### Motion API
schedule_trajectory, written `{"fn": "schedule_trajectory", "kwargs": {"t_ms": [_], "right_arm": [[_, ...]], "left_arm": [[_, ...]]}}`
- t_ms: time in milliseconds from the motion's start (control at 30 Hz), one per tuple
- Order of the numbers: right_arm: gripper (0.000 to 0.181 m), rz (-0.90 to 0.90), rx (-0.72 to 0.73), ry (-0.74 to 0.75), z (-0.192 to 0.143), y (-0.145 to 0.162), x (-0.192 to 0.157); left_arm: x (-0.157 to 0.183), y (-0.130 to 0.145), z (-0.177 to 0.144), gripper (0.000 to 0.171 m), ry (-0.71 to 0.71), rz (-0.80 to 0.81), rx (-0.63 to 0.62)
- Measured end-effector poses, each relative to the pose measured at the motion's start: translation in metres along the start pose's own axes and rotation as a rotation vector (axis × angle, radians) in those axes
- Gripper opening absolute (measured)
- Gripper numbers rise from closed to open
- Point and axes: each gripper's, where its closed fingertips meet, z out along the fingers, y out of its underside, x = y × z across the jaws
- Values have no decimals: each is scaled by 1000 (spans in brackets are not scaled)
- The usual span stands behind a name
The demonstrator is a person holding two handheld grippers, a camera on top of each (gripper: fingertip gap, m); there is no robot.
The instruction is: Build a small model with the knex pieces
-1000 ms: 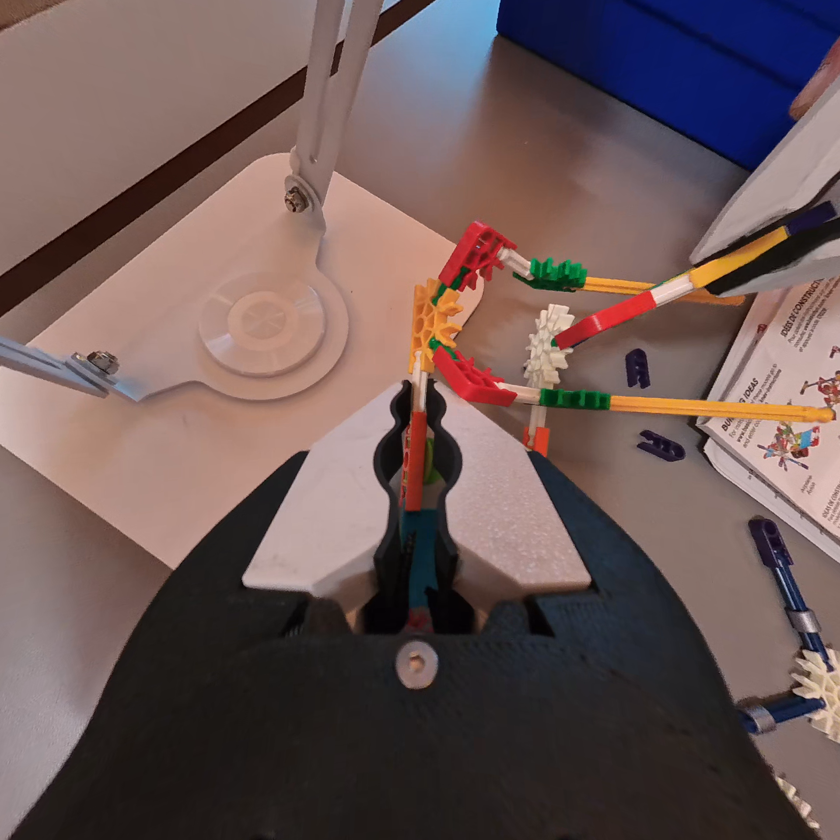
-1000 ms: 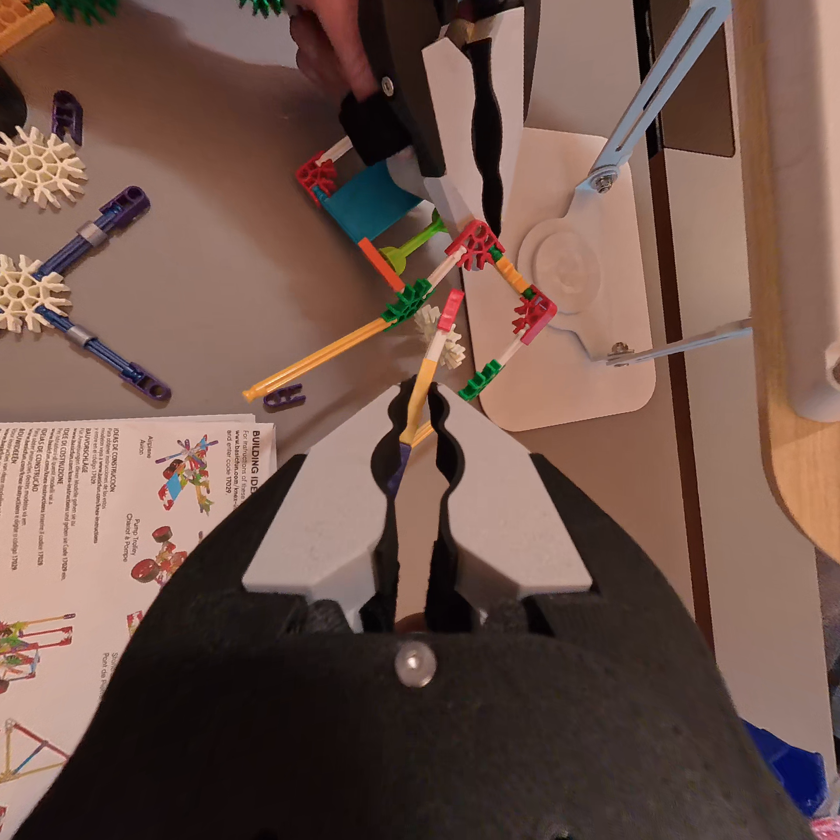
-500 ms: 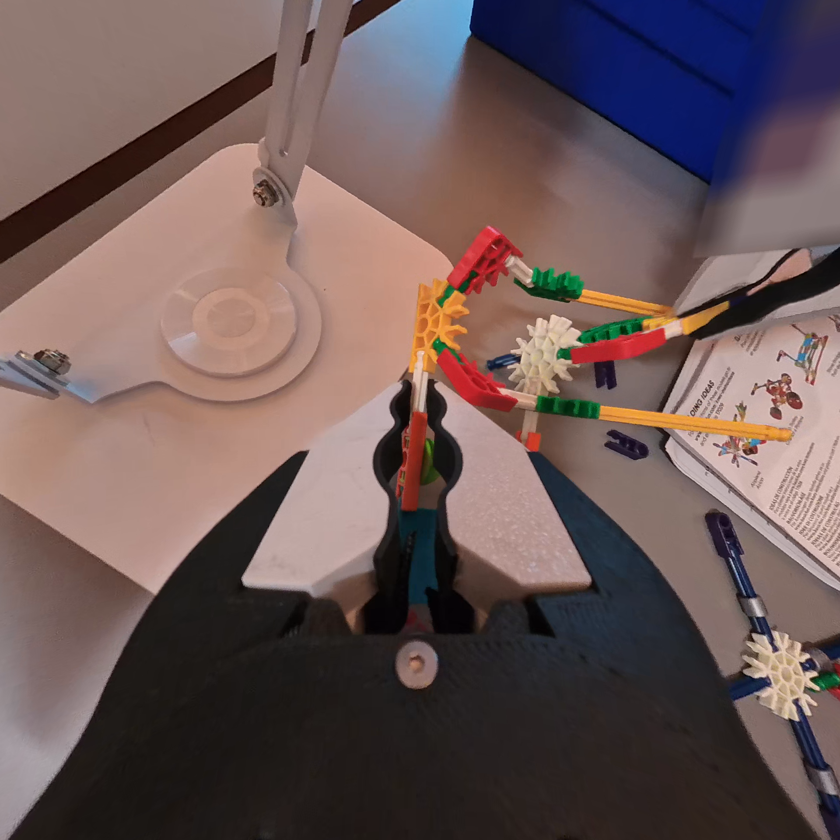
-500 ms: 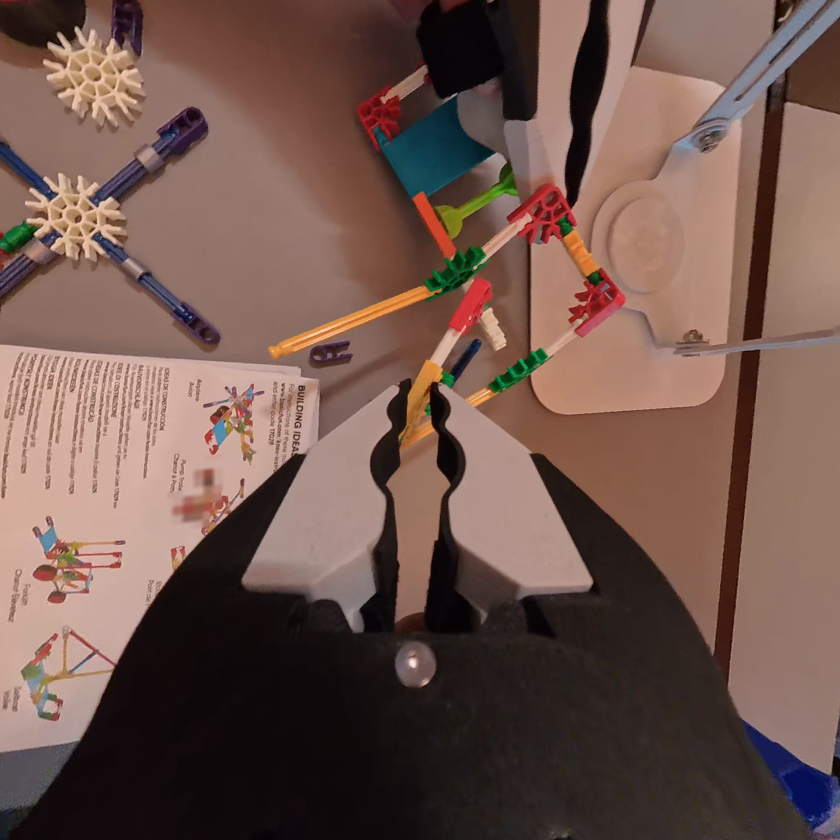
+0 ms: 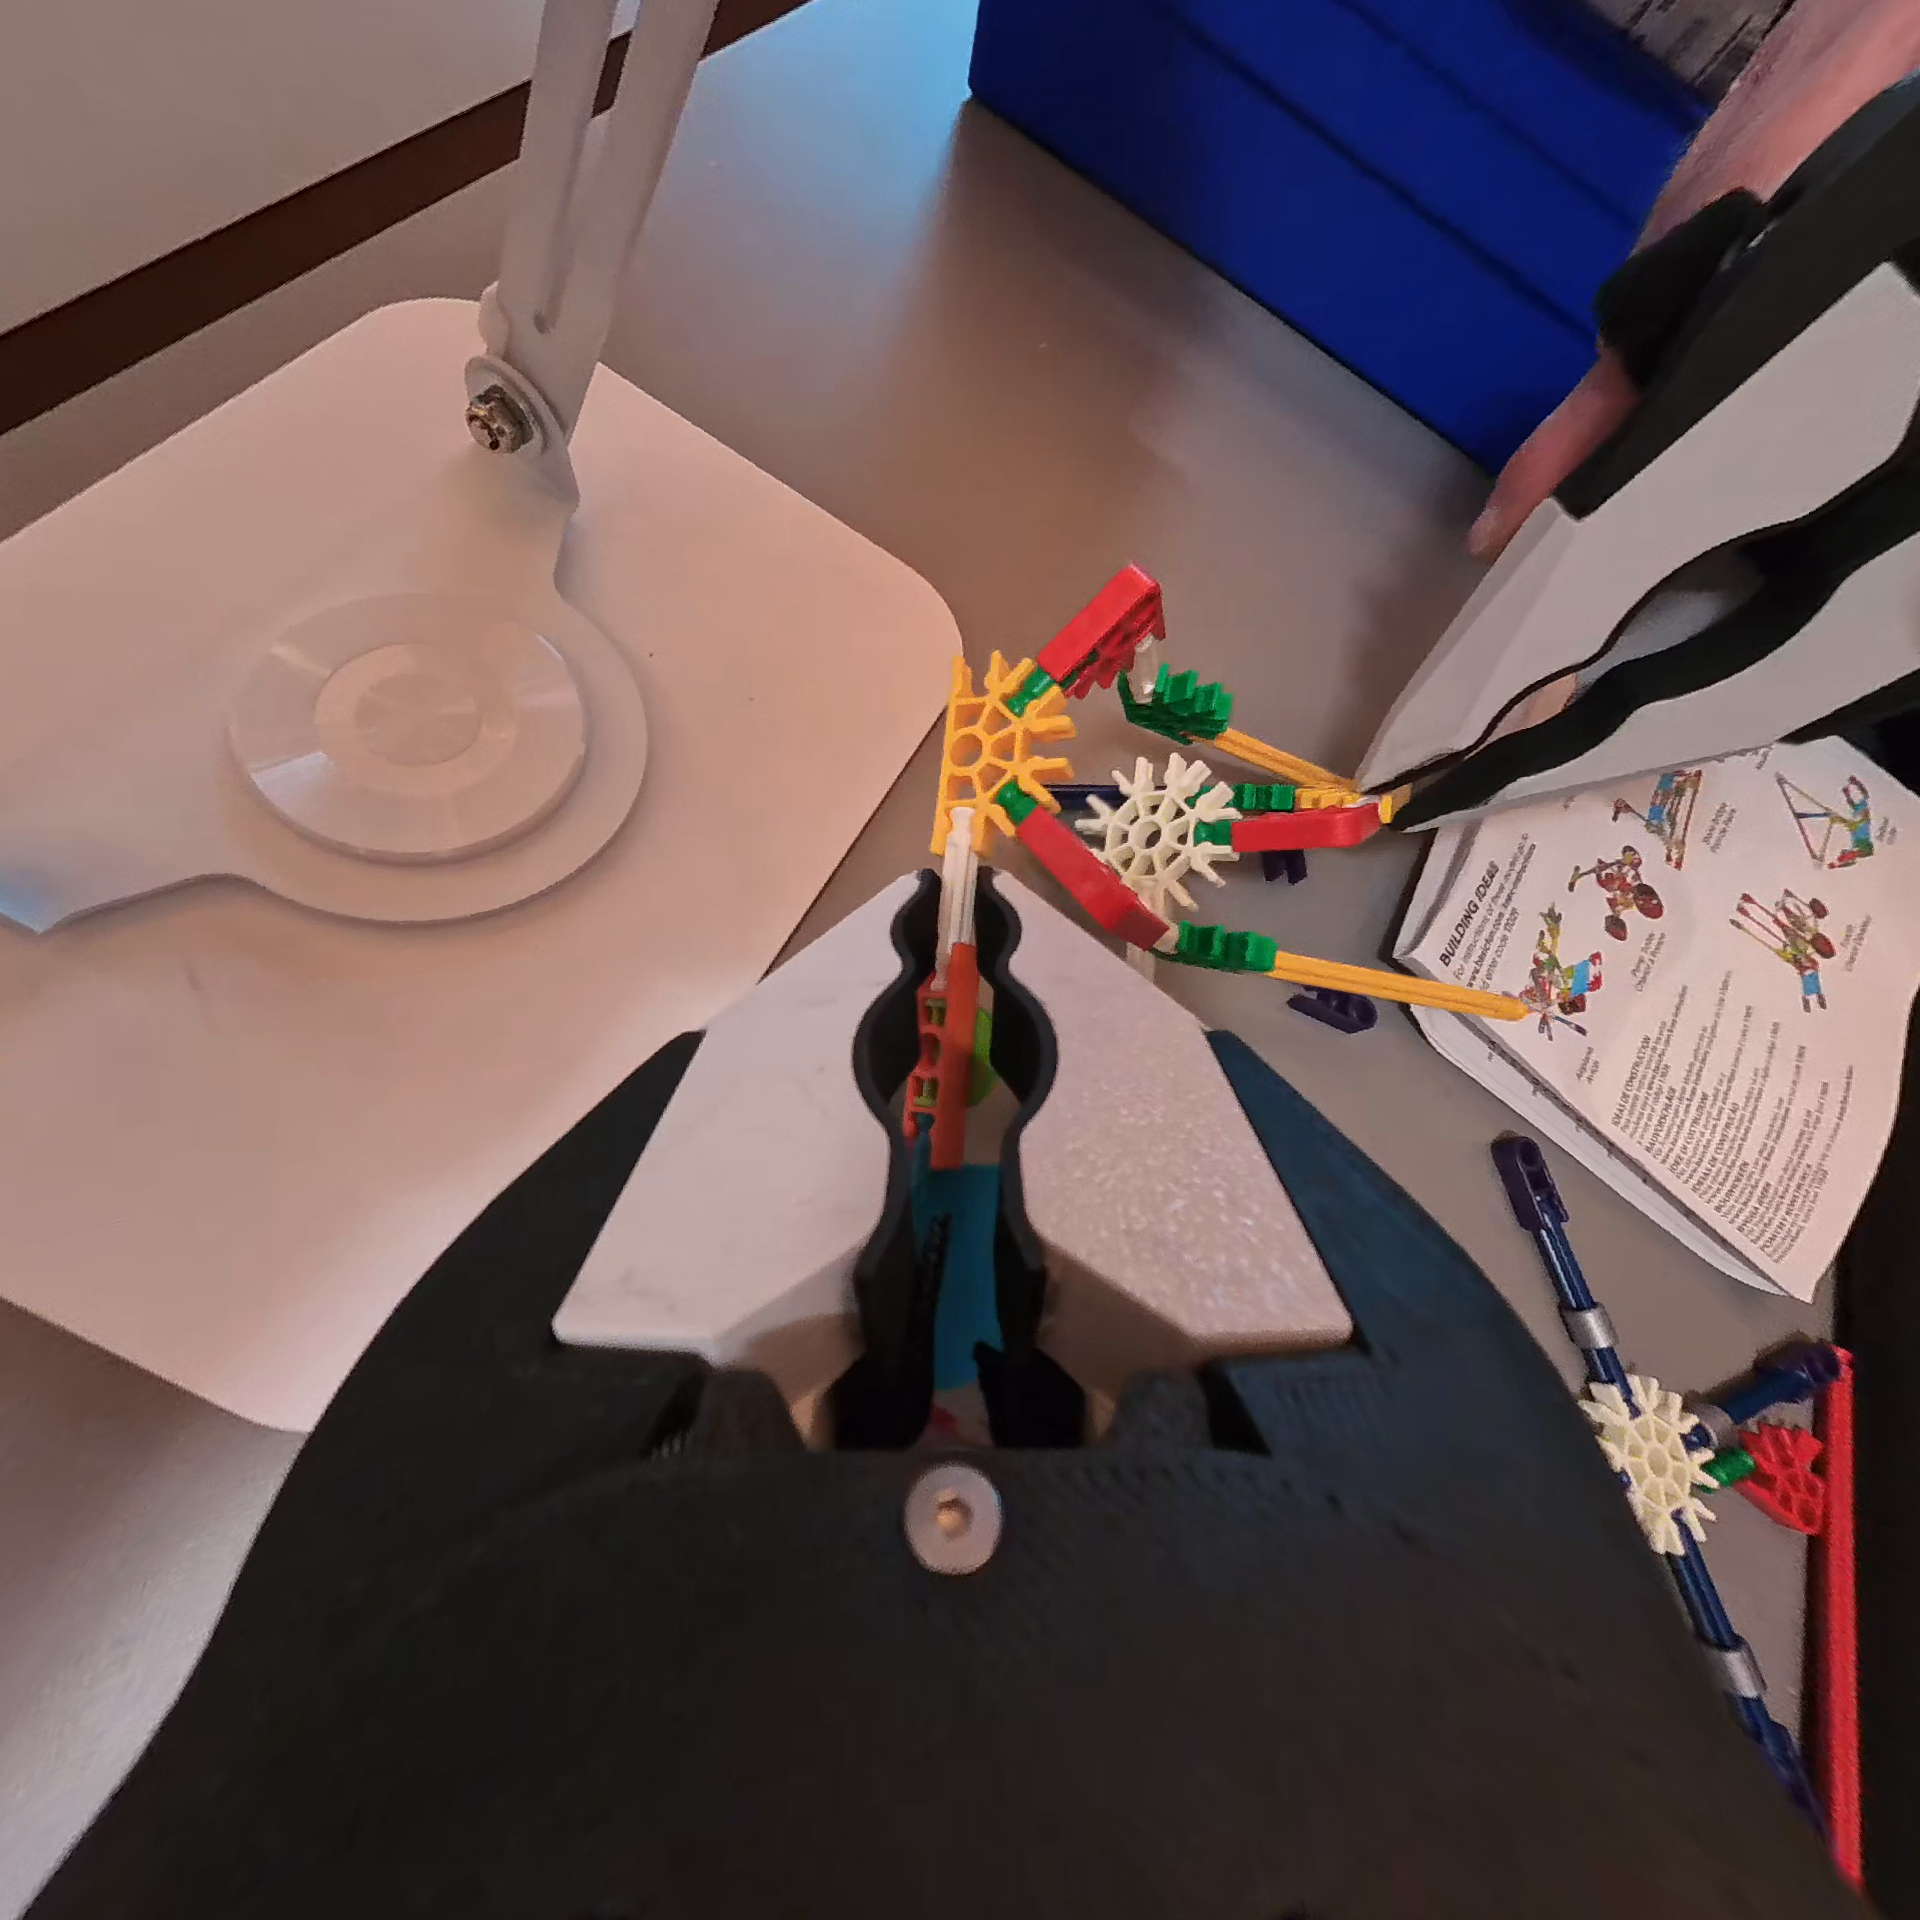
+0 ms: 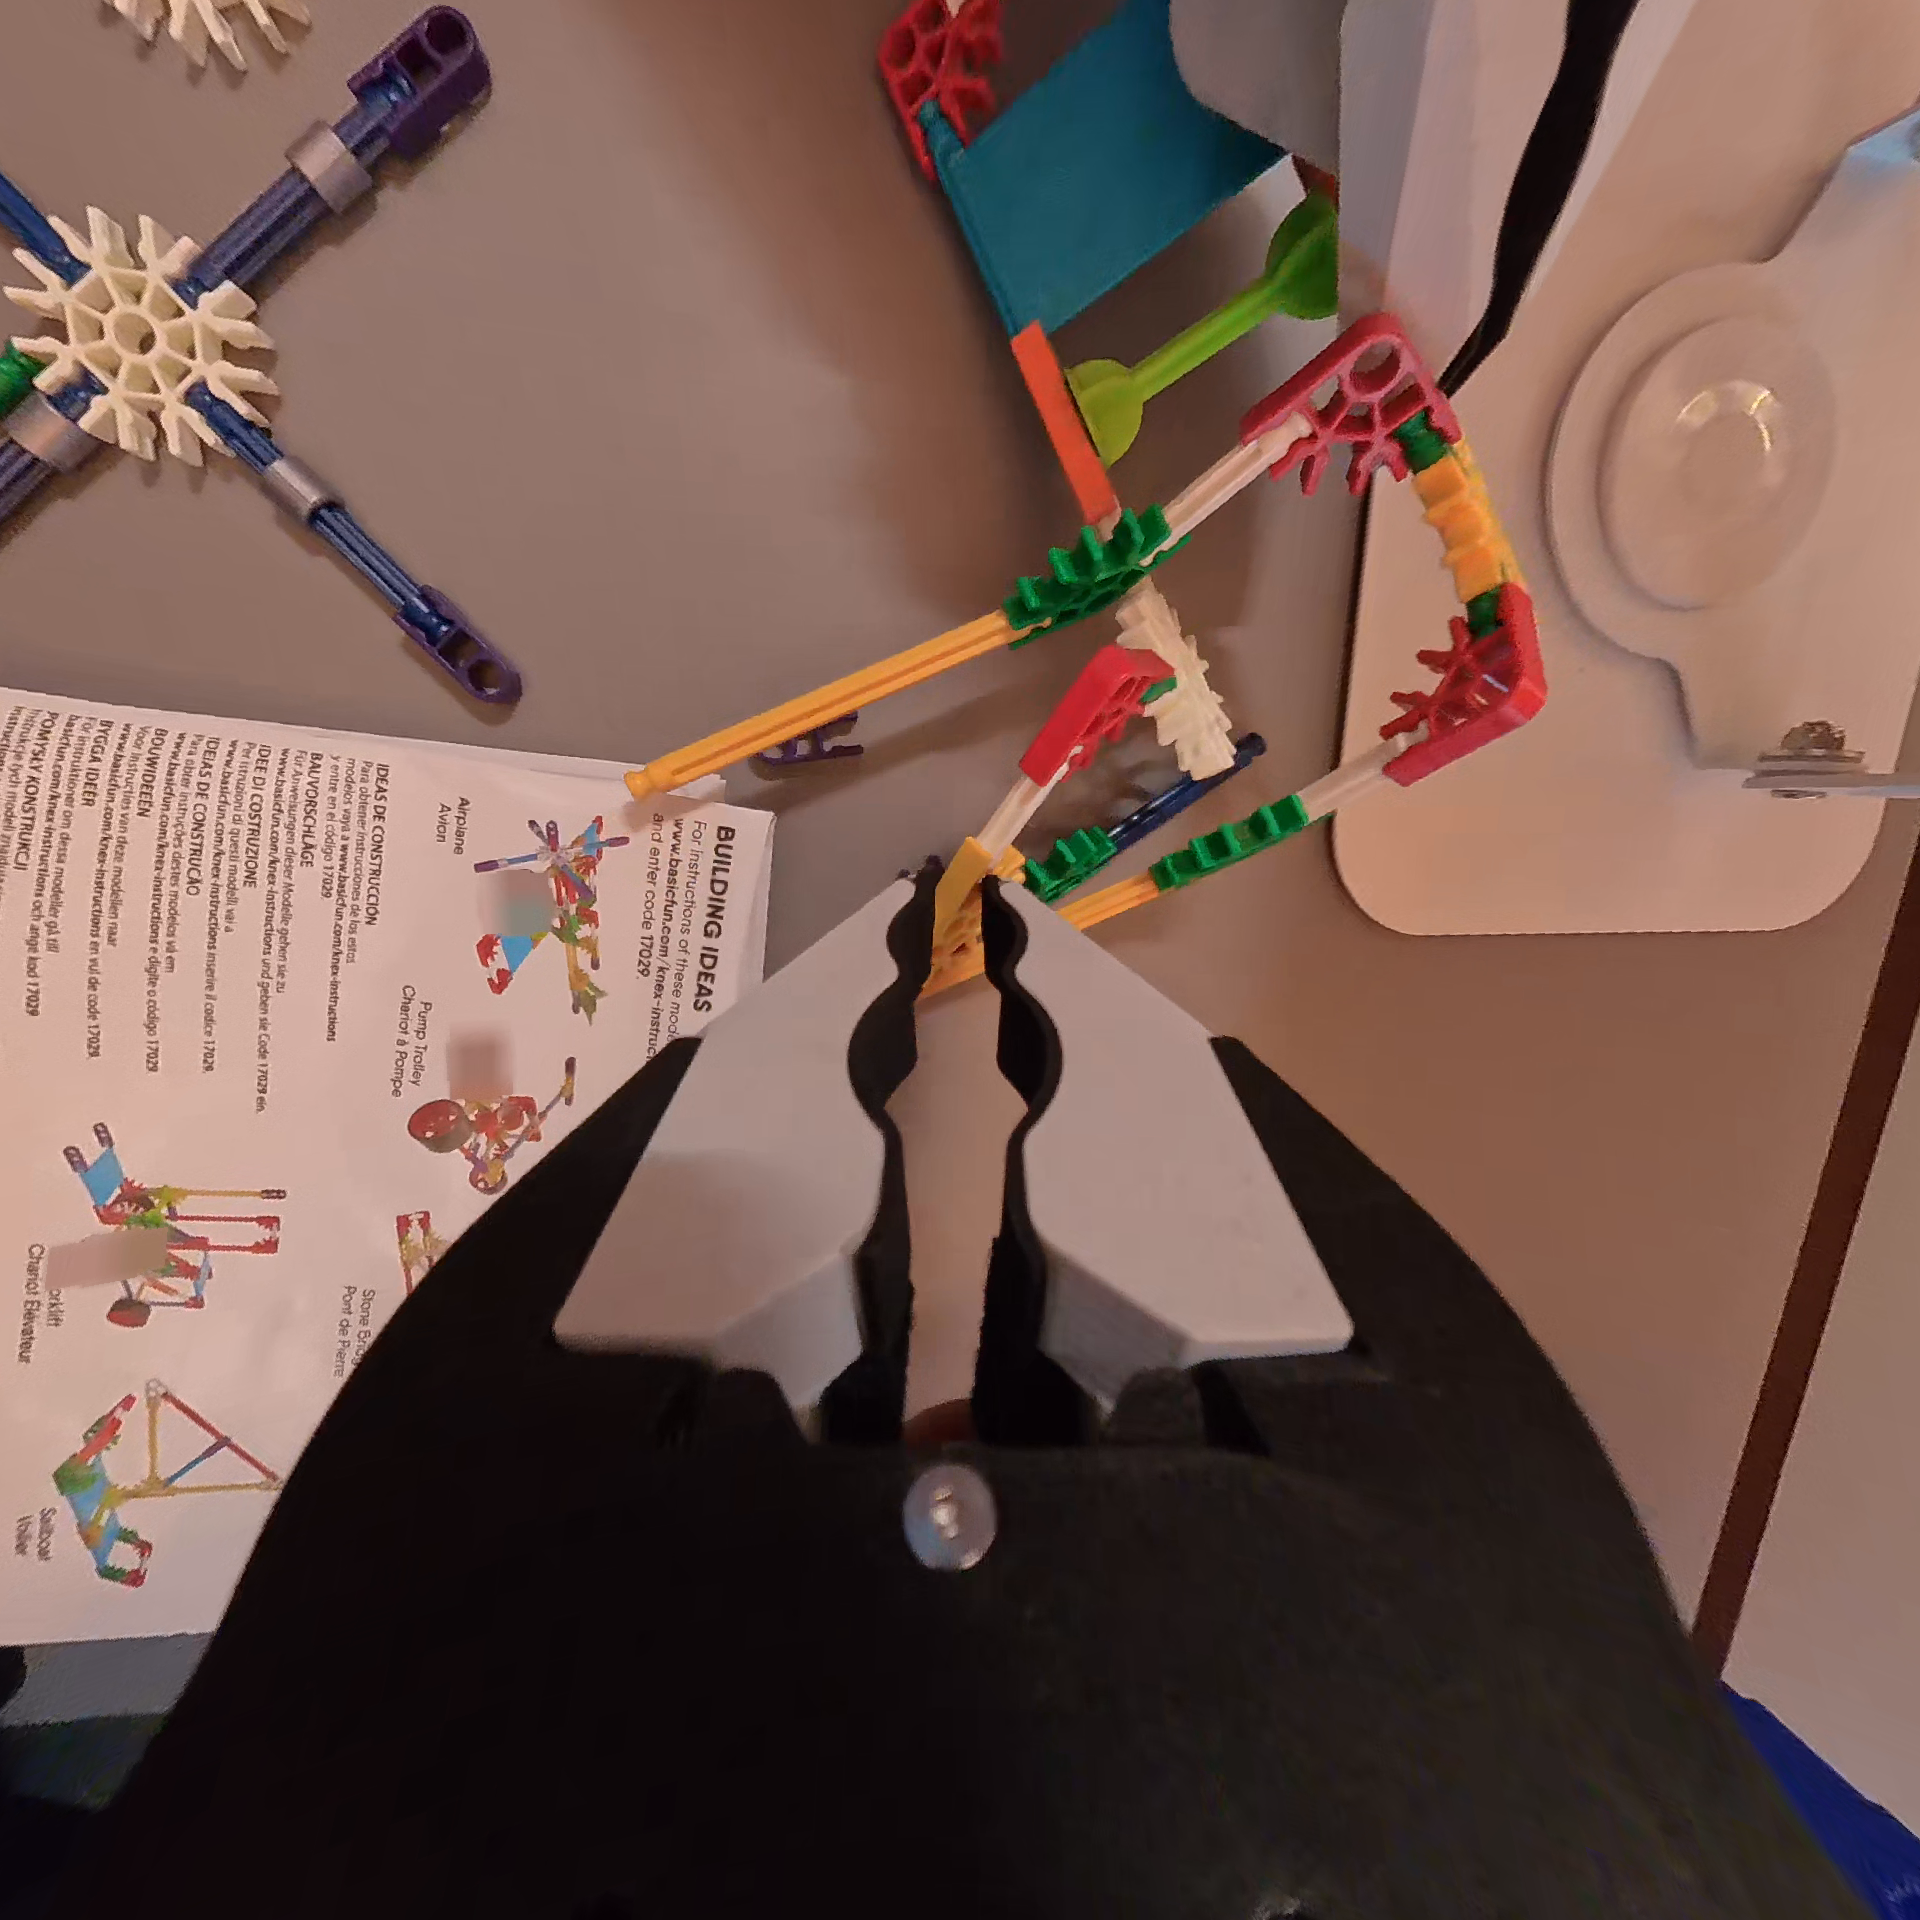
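Observation:
My left gripper (image 5: 956, 883) is shut on a colourful rod-and-connector toy model, clamping its orange piece (image 5: 951, 1039) and blue panel (image 6: 1091, 177). The model's yellow connector (image 5: 992, 748), red and green connectors and yellow rods (image 5: 1392, 982) stick out ahead of it. My right gripper (image 6: 956, 883) is shut on a small sub-assembly by its yellow end piece (image 6: 961, 899), which carries a white rod and a red connector (image 6: 1091, 707). That red connector touches the model's white snowflake connector (image 5: 1153, 831). The right gripper also shows in the left wrist view (image 5: 1377, 805), with a hand behind it.
A white stand base (image 5: 312, 1039) with an upright arm lies left of the model. A blue bin (image 5: 1299, 156) stands behind. An instruction leaflet (image 6: 260, 1039) lies nearby. A blue-rod cross with a white snowflake hub (image 6: 135, 332) and small purple clips (image 5: 1330, 1008) lie on the grey table. One gripper's finger ends stand about 11 cm off the other's.
My right gripper has carried its sub-assembly in toward the model, so the red connector now meets the white snowflake. The left gripper still holds the model and has shifted slightly.

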Motion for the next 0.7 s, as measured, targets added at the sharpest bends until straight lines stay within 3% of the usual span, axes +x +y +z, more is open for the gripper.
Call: {"fn": "schedule_trajectory", "kwargs": {"t_ms": [167, 300, 367, 600, 700], "right_arm": [[7, 5, 9, -3, 0, -1, 0], [6, -3, -3, -18, 4, 0, -3], [5, -3, 3, -21, 6, -1, -4], [5, -5, 15, -19, 7, -3, -4], [5, -6, 22, -21, 7, -4, -4]], "left_arm": [[1, 3, -2, 5, 5, 28, -20], [-1, 6, -4, 35, -66, 172, -55], [-2, 13, 4, 42, -109, 261, -90], [-4, 10, 11, 32, -245, 536, -119], [-9, 2, 8, 16, -336, 658, -111]]}}
